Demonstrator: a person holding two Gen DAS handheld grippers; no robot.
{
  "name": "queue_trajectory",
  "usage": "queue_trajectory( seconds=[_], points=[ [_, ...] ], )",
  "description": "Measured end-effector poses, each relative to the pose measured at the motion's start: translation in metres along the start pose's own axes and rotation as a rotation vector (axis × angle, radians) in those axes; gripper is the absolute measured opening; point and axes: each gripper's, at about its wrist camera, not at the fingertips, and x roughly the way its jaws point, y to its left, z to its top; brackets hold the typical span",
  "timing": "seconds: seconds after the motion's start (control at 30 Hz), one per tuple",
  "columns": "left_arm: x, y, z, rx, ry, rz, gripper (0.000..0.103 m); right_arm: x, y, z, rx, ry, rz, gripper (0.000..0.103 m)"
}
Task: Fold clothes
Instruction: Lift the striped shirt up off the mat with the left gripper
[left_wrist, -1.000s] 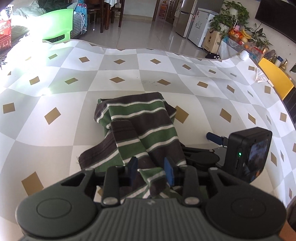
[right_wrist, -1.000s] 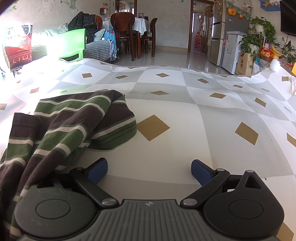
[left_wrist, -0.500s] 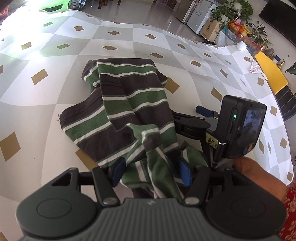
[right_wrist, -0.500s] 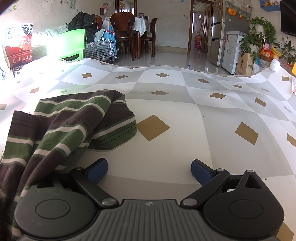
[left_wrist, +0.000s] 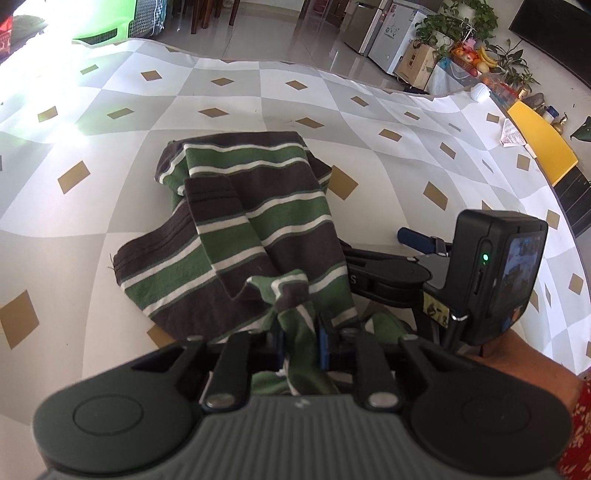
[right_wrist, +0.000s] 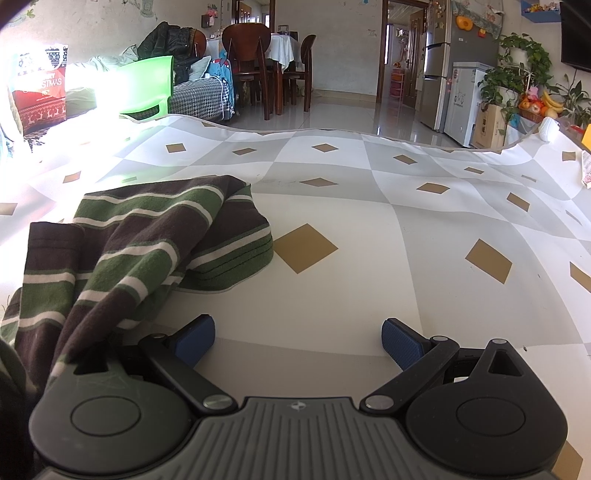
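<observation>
Left gripper (left_wrist: 301, 341), low centre of its frame, has just closed, blue pads pinching a bunched fold of the striped garment (left_wrist: 240, 229). The garment lies crumpled mid-frame on the checkered tablecloth (left_wrist: 388, 110). Right gripper (right_wrist: 297, 336): fingers wide apart, nothing between, garment at its left.

We see a bright, daylit room in both views. Hard sunlight blows out the upper left, washing the white-and-grey checked tablecloth with gold diamonds (left_wrist: 258, 92) and the lime-green plastic chair (right_wrist: 147, 85) into white glare. The glossy tiled floor (right_wrist: 332, 114) reflects light. Fisheye curvature bends the table edge; shadows stay soft and short, and focus is sharp throughout.
</observation>
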Motion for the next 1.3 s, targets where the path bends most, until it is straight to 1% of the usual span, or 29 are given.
queue_trajectory(
  seconds=[0.17,0.37,0.53,0.63,0.8,0.93,1.03,1.13,1.2,1.3],
  points=[
    [-0.004,0.0,0.018,0.018,-0.048,0.061,0.012,-0.008,-0.006,-0.002,-0.024,0.041,0.033,0.097],
    [0.001,0.006,0.041,0.022,-0.069,0.118,0.012,-0.021,-0.016,-0.007,-0.052,0.093,0.066,0.097],
    [0.002,0.008,0.064,0.059,-0.099,0.149,0.012,-0.027,-0.026,0.003,-0.129,0.246,0.13,0.097],
    [0.0,0.006,0.077,0.069,-0.124,0.156,0.012,-0.03,-0.033,0.003,-0.166,0.296,0.16,0.097],
    [-0.004,0.002,0.097,0.07,-0.151,0.129,0.012,-0.033,-0.033,-0.003,-0.199,0.26,0.188,0.097],
    [-0.005,0.001,0.11,0.061,-0.17,0.109,0.012,-0.032,-0.028,0.003,-0.212,0.297,0.199,0.096],
    [-0.005,0.002,0.118,0.046,-0.187,0.105,0.012,-0.035,-0.017,0.009,-0.275,0.305,0.235,0.089],
    [-0.005,0.003,0.125,0.041,-0.205,0.109,0.012,-0.045,-0.004,0.012,-0.354,0.258,0.259,0.089],
    [-0.004,0.006,0.129,0.027,-0.214,0.108,0.012,-0.052,0.002,0.014,-0.372,0.241,0.294,0.089],
    [-0.004,0.013,0.135,-0.004,-0.227,0.107,0.012,-0.057,0.01,0.018,-0.391,0.257,0.339,0.088]
  ],
)
